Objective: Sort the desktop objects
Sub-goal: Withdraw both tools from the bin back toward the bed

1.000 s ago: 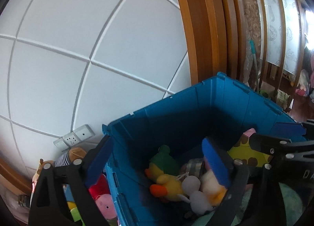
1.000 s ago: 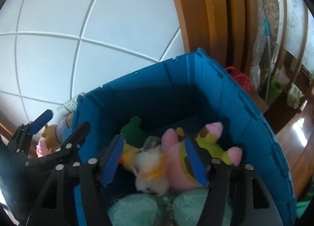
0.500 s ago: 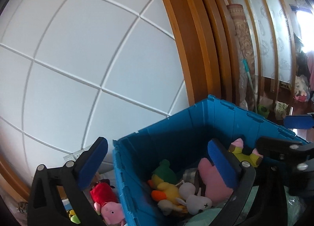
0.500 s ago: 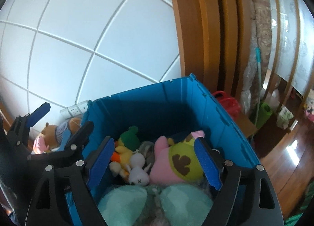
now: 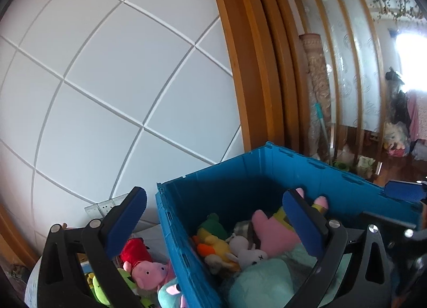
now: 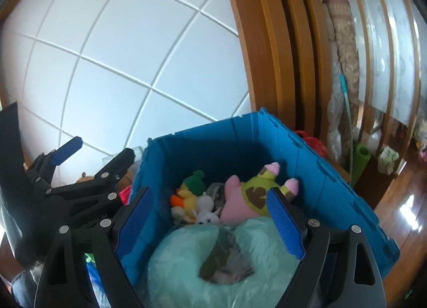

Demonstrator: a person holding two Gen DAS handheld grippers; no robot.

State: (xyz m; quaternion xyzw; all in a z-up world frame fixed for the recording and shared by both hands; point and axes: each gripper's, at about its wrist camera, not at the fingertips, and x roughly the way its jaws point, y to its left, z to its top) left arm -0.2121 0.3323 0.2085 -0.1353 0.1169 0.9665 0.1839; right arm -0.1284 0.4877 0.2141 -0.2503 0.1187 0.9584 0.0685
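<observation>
A blue plastic crate (image 5: 240,182) (image 6: 328,171) holds several plush toys: a pink starfish in green shorts (image 6: 240,201) (image 5: 269,233), a yellow duck with a green hat (image 5: 213,241) (image 6: 189,187), a small white rabbit (image 6: 206,217) (image 5: 250,254) and a mint-green cushion (image 6: 186,260). My left gripper (image 5: 213,222) is open and empty, raised above the crate's left wall. My right gripper (image 6: 210,222) is open and empty above the crate. The left gripper also shows in the right wrist view (image 6: 93,153).
More plush toys lie outside the crate on the left, among them a pink pig in red (image 5: 141,265). A white panelled wall (image 5: 106,94) with sockets (image 5: 104,206) stands behind. A wooden door frame (image 5: 253,67) and a wooden floor (image 6: 400,214) are on the right.
Both grippers have lifted up and back from the crate. The pink starfish, which sat between the right fingers, now lies loose in the crate. Both stay open.
</observation>
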